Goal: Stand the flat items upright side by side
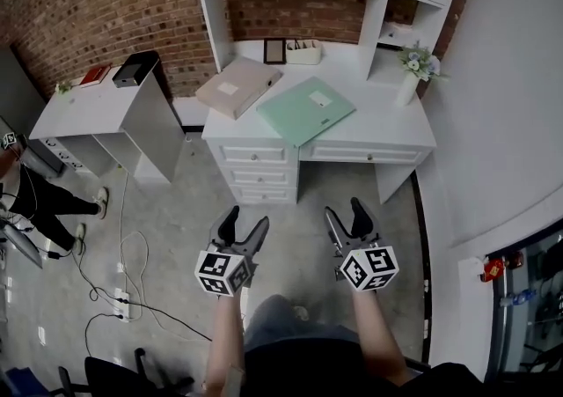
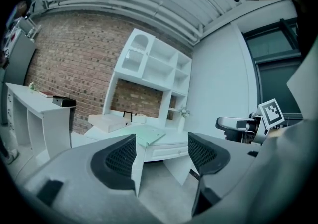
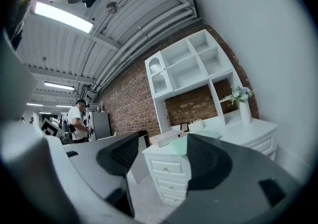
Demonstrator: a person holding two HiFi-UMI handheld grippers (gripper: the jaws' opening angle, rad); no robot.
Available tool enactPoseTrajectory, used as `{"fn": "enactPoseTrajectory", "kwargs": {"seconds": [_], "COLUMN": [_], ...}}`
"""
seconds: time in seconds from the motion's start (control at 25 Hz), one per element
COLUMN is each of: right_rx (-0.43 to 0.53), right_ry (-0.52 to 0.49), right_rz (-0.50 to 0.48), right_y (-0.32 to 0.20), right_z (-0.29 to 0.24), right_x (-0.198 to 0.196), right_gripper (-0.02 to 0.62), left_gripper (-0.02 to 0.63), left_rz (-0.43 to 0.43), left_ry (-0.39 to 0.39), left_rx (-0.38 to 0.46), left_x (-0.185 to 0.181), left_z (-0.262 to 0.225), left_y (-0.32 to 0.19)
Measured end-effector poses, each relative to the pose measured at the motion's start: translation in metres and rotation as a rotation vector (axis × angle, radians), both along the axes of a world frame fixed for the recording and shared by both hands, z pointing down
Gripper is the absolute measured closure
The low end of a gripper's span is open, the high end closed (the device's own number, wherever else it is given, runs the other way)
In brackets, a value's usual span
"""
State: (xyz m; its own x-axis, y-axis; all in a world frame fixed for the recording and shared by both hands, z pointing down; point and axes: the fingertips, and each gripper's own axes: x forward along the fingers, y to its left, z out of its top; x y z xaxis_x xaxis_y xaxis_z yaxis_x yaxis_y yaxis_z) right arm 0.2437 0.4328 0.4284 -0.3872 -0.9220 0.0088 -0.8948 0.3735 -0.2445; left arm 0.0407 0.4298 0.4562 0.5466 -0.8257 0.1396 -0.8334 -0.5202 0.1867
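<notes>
A beige box file point(image 1: 237, 85) and a mint green folder point(image 1: 305, 109) lie flat side by side on the white desk point(image 1: 396, 129). The folder's corner overhangs the front edge. Both grippers hang over the floor in front of the desk, well short of it. My left gripper point(image 1: 245, 221) is open with nothing between its jaws. My right gripper point(image 1: 344, 209) is open and empty too. The left gripper view looks between its jaws point(image 2: 161, 156) at the folder point(image 2: 147, 134) and box file point(image 2: 109, 122). The right gripper view point(image 3: 164, 156) shows the folder point(image 3: 180, 144) partly behind one jaw.
A vase of flowers point(image 1: 412, 69) stands at the desk's right end, and a small frame point(image 1: 274, 50) and white tray point(image 1: 303, 52) at the back under the hutch. A second white desk point(image 1: 97, 109) stands left. Cables point(image 1: 123, 281) lie on the floor; a person point(image 1: 44, 197) stands far left.
</notes>
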Motion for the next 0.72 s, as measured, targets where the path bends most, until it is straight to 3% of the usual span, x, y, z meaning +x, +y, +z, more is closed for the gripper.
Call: {"fn": "enactPoseTrajectory", "kwargs": {"seconds": [0.36, 0.72], "right_rx": [0.017, 0.046], "right_ry": [0.009, 0.026], "right_rz": [-0.043, -0.053], "right_y": [-0.029, -0.116], "right_z": [-0.005, -0.006], "right_x": [-0.013, -0.034], "right_gripper": [0.311, 0.313], "left_gripper": [0.31, 0.31], "left_rz": [-0.06, -0.066], "left_ry": [-0.017, -0.012], "left_rx": [0.042, 0.078], "left_x": [-0.019, -0.035], "left_z": [-0.008, -0.012], "left_y": [-0.014, -0.105]}}
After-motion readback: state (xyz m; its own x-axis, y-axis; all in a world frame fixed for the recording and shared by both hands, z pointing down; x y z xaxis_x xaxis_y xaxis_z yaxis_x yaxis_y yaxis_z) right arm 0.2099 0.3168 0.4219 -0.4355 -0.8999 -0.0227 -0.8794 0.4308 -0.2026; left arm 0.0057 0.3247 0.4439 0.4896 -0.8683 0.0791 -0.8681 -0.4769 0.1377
